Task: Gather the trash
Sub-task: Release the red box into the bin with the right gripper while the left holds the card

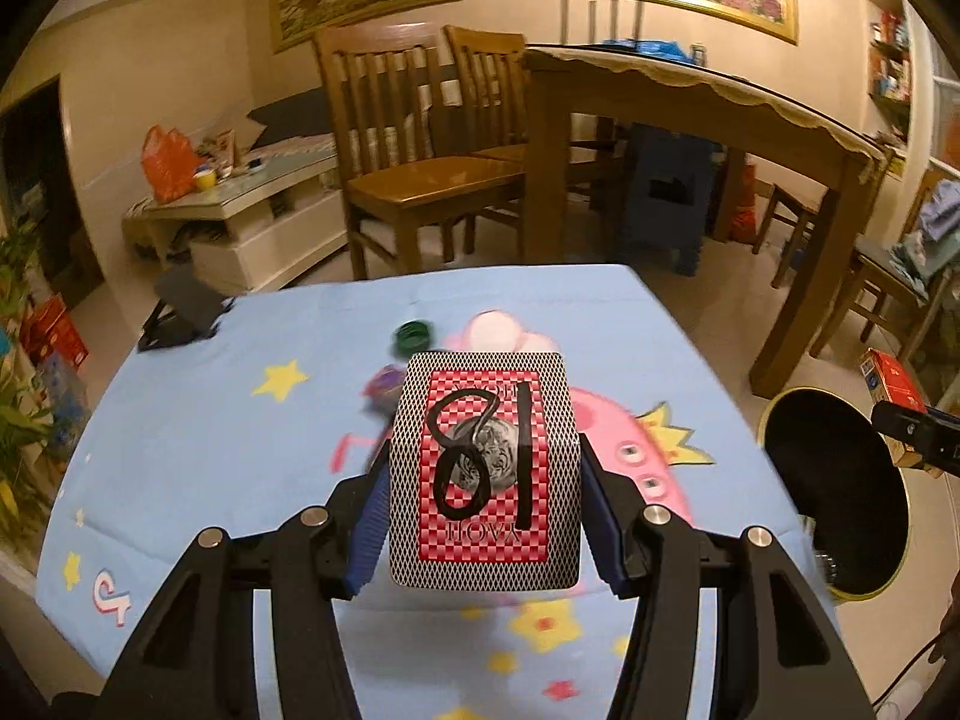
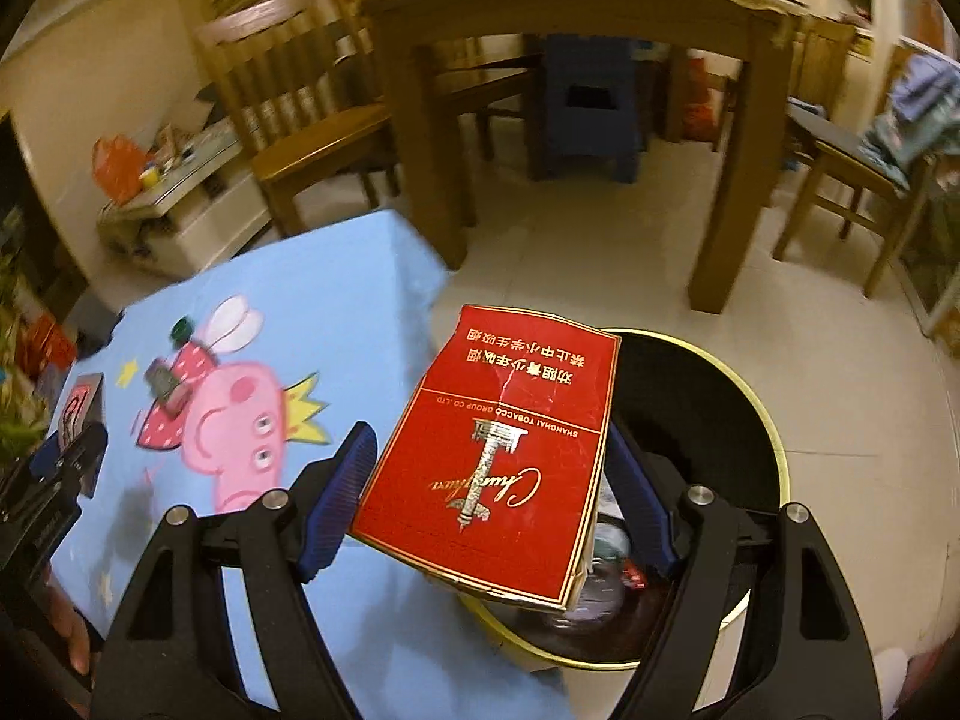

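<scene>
My left gripper [image 1: 483,480] is shut on a playing-card box [image 1: 485,468] with a red checked back marked "18", held above the blue cartoon tablecloth [image 1: 210,450]. My right gripper [image 2: 489,468] holds a red cigarette pack [image 2: 498,456], tilted, over the rim of the black trash bin with a gold edge [image 2: 720,408]; its left pad stands off the pack. The bin also shows in the left wrist view [image 1: 834,492], right of the table. A green bottle cap [image 1: 413,336] and a small purple wrapper [image 1: 384,381] lie on the cloth beyond the card box.
A black phone stand [image 1: 180,312] sits at the table's far left corner. Wooden chairs [image 1: 420,150] and a dining table [image 1: 690,96] stand behind. A blue stool [image 2: 588,114] is under the dining table. The bin holds some trash [image 2: 606,564].
</scene>
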A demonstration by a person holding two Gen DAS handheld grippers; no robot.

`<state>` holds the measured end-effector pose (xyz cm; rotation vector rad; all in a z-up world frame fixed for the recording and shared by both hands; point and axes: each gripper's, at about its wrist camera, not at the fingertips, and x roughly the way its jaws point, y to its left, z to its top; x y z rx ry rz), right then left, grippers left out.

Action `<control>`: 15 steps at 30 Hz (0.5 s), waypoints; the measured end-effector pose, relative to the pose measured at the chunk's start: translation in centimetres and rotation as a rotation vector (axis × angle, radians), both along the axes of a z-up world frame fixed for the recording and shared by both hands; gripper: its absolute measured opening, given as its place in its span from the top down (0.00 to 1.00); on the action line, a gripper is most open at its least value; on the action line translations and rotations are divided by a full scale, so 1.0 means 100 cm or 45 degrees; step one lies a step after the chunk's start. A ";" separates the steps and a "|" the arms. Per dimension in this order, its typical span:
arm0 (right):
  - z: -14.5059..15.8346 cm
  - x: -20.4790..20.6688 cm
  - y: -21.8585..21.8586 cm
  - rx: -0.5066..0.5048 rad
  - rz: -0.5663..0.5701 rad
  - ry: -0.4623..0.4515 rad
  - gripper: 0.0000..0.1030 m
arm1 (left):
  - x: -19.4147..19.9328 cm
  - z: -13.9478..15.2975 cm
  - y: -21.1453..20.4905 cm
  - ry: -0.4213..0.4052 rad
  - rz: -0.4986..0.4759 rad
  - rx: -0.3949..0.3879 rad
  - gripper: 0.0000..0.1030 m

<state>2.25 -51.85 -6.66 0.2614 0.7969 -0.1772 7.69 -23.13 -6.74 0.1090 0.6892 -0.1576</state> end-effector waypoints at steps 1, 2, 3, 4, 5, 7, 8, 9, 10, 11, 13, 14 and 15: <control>-0.001 -0.001 -0.006 0.009 -0.010 0.005 0.27 | 0.000 0.001 -0.010 -0.002 -0.019 0.005 0.48; -0.004 -0.003 -0.014 0.026 -0.025 0.010 0.27 | 0.000 0.002 -0.017 -0.001 -0.031 0.007 0.48; -0.006 -0.005 -0.019 0.038 -0.033 0.011 0.27 | 0.000 0.002 -0.026 0.000 -0.052 0.008 0.48; -0.007 -0.007 -0.025 0.052 -0.040 0.012 0.27 | 0.000 0.002 -0.032 0.000 -0.066 0.010 0.48; -0.009 -0.008 -0.031 0.059 -0.051 0.013 0.27 | -0.001 0.002 -0.041 -0.002 -0.084 0.015 0.48; -0.010 -0.010 -0.038 0.064 -0.066 0.015 0.27 | -0.004 0.002 -0.055 -0.008 -0.112 0.025 0.48; -0.012 -0.010 -0.039 0.072 -0.072 0.018 0.27 | -0.005 0.002 -0.065 -0.009 -0.133 0.031 0.48; -0.014 -0.009 -0.042 0.078 -0.081 0.027 0.27 | -0.006 0.001 -0.070 -0.008 -0.145 0.032 0.48; -0.016 -0.009 -0.045 0.075 -0.091 0.037 0.27 | -0.007 0.001 -0.077 -0.008 -0.161 0.035 0.48; -0.018 -0.008 -0.045 0.072 -0.100 0.045 0.27 | -0.009 0.001 -0.081 -0.008 -0.170 0.039 0.48; -0.019 -0.008 -0.049 0.071 -0.121 0.055 0.27 | -0.011 0.001 -0.090 -0.016 -0.190 0.050 0.48; -0.019 -0.007 -0.049 0.057 -0.137 0.061 0.25 | -0.012 0.000 -0.093 -0.018 -0.197 0.053 0.48; -0.020 -0.007 -0.050 0.034 -0.157 0.070 0.24 | -0.013 0.000 -0.095 -0.019 -0.205 0.057 0.48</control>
